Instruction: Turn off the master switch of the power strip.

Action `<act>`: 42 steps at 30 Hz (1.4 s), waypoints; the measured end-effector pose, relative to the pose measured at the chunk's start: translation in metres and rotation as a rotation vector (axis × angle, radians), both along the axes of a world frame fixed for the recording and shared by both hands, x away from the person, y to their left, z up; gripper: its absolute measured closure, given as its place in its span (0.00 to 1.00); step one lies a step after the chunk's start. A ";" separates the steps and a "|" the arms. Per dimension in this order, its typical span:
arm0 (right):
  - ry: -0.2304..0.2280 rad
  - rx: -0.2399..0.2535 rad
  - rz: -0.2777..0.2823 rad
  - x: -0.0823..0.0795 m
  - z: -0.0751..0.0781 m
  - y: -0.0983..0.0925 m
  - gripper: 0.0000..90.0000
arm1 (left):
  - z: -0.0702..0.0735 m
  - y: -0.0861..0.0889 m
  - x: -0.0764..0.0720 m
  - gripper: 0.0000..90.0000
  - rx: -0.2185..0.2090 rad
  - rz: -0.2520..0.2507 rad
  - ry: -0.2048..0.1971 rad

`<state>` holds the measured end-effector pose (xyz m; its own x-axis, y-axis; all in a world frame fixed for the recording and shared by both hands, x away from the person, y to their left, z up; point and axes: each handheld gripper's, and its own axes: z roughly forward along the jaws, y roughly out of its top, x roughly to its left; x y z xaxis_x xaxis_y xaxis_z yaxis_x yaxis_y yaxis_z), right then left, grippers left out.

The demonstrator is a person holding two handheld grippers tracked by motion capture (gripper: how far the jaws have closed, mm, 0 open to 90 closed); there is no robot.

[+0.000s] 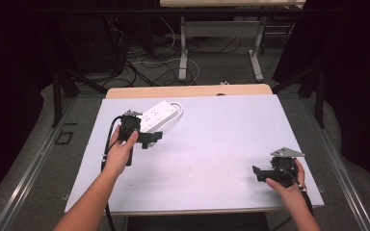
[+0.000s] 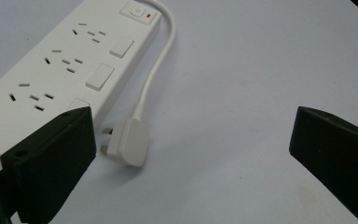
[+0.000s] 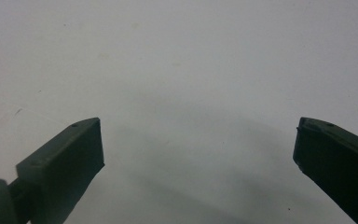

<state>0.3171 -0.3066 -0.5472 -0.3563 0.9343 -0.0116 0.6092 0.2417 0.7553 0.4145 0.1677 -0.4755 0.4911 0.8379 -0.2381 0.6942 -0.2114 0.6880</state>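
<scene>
white plug [image 2: 128, 142] lies by the strip [image 2: 60, 70]; left gripper [image 2: 191, 144], fingers wide, approaches it; next, straddle and close. right gripper [image 3: 198, 149] idles wide.

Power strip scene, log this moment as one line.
left gripper: open, at plug | right gripper: open, idle | power strip: on table
</scene>
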 end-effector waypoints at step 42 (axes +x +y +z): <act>-0.008 -0.006 -0.006 -0.002 0.001 -0.002 0.00 | -0.057 0.038 -0.068 0.01 -0.063 0.003 -0.066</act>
